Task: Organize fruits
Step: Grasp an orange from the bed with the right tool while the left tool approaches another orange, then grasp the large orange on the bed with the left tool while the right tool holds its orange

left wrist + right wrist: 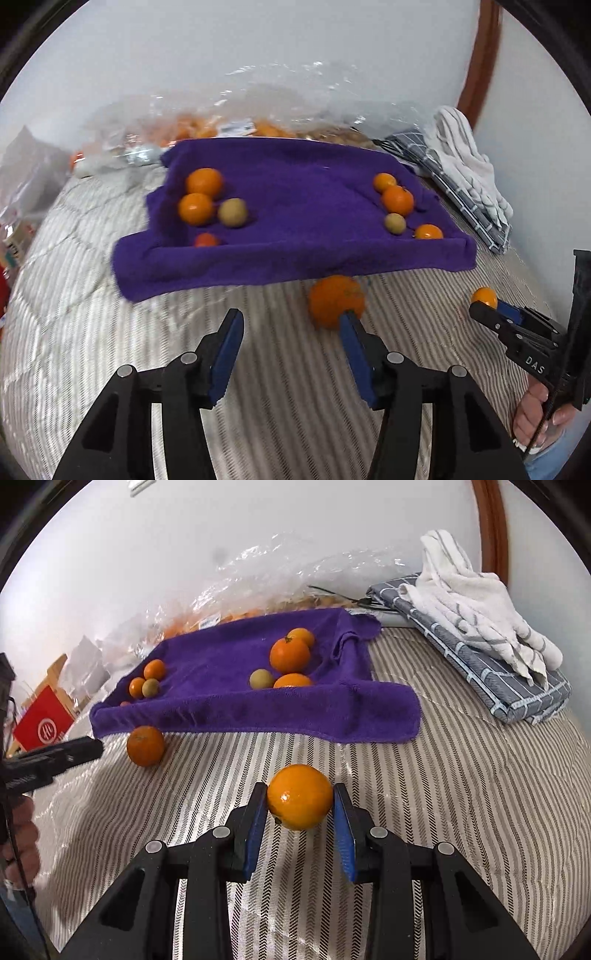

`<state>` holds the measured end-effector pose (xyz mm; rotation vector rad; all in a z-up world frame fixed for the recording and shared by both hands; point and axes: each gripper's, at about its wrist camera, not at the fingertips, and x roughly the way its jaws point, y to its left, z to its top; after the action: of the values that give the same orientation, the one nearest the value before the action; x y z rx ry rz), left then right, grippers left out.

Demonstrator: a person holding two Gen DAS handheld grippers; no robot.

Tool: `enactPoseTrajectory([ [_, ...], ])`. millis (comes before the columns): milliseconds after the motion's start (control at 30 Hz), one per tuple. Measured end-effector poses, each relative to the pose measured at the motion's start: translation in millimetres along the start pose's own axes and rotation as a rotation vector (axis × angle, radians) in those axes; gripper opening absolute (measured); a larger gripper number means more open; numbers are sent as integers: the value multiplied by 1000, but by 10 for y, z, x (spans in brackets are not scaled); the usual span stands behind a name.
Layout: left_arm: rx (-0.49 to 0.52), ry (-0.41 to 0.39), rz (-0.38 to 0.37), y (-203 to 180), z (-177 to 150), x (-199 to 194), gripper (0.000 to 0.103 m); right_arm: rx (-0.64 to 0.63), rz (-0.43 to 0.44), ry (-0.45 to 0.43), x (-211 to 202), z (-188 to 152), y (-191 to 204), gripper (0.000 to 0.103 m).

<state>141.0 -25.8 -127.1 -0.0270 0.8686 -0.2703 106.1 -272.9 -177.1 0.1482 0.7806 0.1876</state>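
A purple towel (288,206) lies on the striped bedcover, with two groups of oranges and greenish fruits on it, one group at the left (204,199) and one at the right (397,201). A large orange (334,301) lies on the bedcover just in front of the towel. My left gripper (291,321) is open and empty, its right fingertip at that orange. My right gripper (300,794) has a smaller orange (300,800) between its pads; the left pad touches it and a small gap shows at the right. That gripper also shows in the left wrist view (491,314).
A clear plastic bag of oranges (236,125) lies behind the towel against the wall. Folded checked and white cloths (476,635) are stacked at the right. A red box (42,725) stands at the far left. The striped bedcover (461,812) spreads in front.
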Motion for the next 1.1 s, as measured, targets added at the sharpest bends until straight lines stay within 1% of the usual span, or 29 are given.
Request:
enactPoseTrajectory([
  [167,27,15,-2,-139,58,179,52,31,5,-2,5,15,-47,35],
  [400,31,7,-34,-223,61,364,52,25,9,12,44,21,-36,35],
  [500,52,10,-39,-278,43,380,52,18,16,13,49,21,-29,35],
  [567,70,-13,-22,-305,31,374,52,17,22,16,57,22,-28,35],
  [633,77,-15,2,-310,25,395,52,12,28,22,71,23,-18,35],
  [700,65,-3,-2,-302,24,412,52,5,30,27,81,24,-3,35],
  [800,61,-11,0,-295,23,399,52,1,32,32,90,24,0,35],
  [833,61,-10,3,-299,21,403,51,0,32,31,88,23,1,35],
  [933,51,-2,-4,-278,21,414,44,1,34,30,88,24,-1,35],
  [967,47,-1,-16,-268,20,415,39,2,36,32,90,24,-5,35],
  [1100,46,-10,-25,-261,10,394,39,3,37,36,91,26,3,35],
])
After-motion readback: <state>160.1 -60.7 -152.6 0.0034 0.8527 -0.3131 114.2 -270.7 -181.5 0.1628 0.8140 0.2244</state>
